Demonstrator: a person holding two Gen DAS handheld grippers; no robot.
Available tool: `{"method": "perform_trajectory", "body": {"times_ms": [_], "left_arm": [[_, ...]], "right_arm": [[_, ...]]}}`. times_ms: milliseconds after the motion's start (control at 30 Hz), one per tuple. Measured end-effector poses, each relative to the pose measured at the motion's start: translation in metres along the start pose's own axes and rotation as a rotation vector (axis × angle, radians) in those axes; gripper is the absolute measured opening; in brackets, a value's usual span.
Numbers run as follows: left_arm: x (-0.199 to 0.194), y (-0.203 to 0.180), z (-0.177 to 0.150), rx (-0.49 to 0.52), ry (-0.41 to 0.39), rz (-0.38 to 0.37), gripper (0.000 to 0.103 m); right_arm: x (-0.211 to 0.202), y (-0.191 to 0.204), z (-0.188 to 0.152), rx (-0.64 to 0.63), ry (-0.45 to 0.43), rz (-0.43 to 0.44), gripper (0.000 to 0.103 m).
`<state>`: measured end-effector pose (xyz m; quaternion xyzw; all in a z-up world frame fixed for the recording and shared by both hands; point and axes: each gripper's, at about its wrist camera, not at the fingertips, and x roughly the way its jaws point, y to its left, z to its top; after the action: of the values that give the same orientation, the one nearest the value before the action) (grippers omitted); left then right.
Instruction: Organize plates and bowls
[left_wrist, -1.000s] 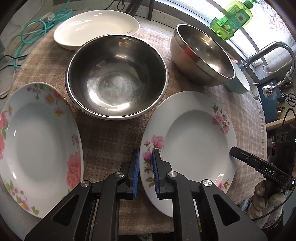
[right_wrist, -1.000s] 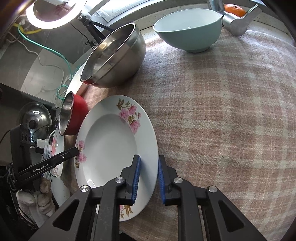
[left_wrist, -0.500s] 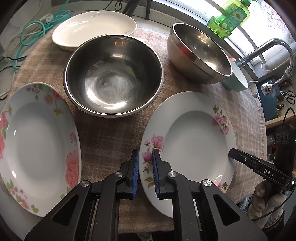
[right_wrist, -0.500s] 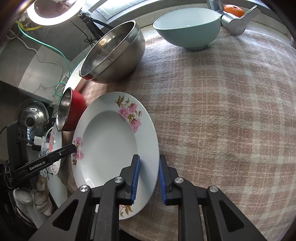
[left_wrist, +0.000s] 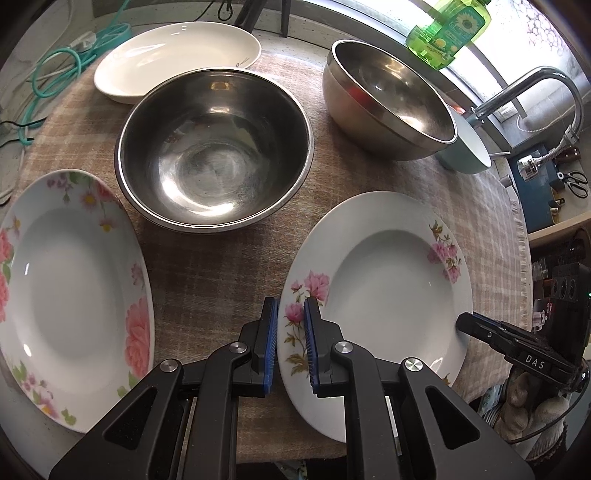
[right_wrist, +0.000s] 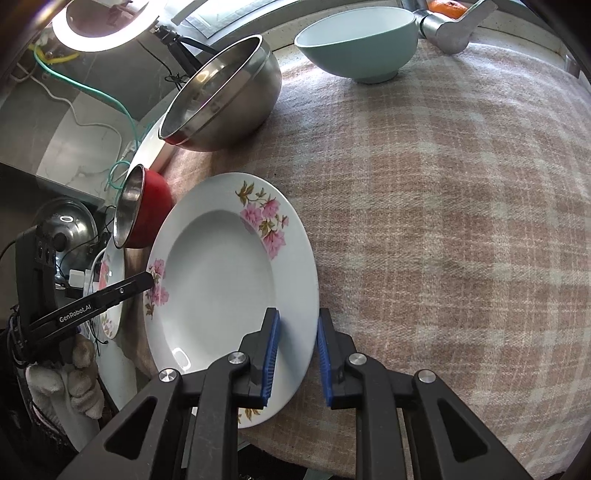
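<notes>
Held plate: flowered plate (left_wrist: 384, 284) at the near edge of the bench (right_wrist: 443, 221), gripped on two opposite sides of its rim.
Left gripper (left_wrist: 290, 343): jaws pinching the plate's rim at about 8 o'clock of the plate in the left wrist view.
Right gripper (right_wrist: 297, 354): jaws straddling and pinching the opposite rim, at about 5 o'clock of the plate in the right wrist view.
Second flowered plate (left_wrist: 70, 295): at 9 o'clock of the left view, lying apart from the held one, not stacked.
Plain white plate (left_wrist: 177, 59): at 11 o'clock, alone at the far edge.
Wide steel bowl (left_wrist: 214, 147): centre, at 12 o'clock of the jaws, empty.
Deep steel bowl (left_wrist: 388, 99): at 1 o'clock, tilted, not nested.
Green bowl (right_wrist: 358, 40): behind the deep bowl, standing by itself.
Small red bowl (right_wrist: 142, 206): seen only from the right wrist, on its side at 10 o'clock.
Progress: judged early; no stack of plates or nest of bowls shows, so all sorting is left.
Unclear: whether the held plate is off the cloth; the second plate's left edge is cut off; the green bowl is mostly hidden in the left view.
</notes>
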<state>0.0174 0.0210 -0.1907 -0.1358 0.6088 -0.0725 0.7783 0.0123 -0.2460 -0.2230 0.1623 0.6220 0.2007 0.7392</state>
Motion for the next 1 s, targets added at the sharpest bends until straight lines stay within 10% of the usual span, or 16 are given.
{"method": "perform_trajectory", "body": {"times_ms": [1000], "left_arm": [[0.0, -0.006, -0.006, 0.029, 0.005, 0.008, 0.013]], "right_arm": [[-0.002, -0.002, -0.02, 0.031, 0.021, -0.005, 0.019]]}}
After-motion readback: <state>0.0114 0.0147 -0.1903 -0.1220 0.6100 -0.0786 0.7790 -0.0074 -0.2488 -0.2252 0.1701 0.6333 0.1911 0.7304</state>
